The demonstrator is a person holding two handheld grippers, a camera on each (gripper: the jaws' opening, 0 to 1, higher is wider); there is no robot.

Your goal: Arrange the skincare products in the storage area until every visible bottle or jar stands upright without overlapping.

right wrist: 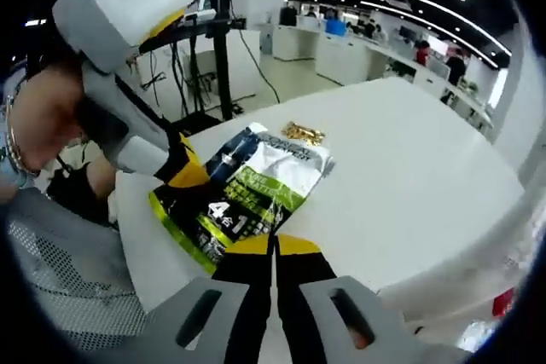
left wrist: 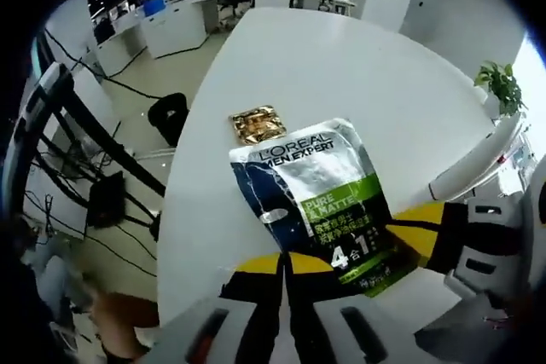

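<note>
Both my left gripper (left wrist: pixel 286 263) and right gripper (right wrist: pixel 275 249) are clamped on the pouch's (left wrist: pixel 320 202) near edge above the table (left wrist: pixel 358 66); next, I judge, stand it upright.

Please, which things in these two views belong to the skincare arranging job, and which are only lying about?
Job:
- L'Oreal Men Expert pouch, flat on the white table
- small gold sachet beyond it
- left gripper, jaws closed on the pouch edge
- right gripper, also closed on the pouch

Lying about:
- potted plant
- black bag on the floor
</note>
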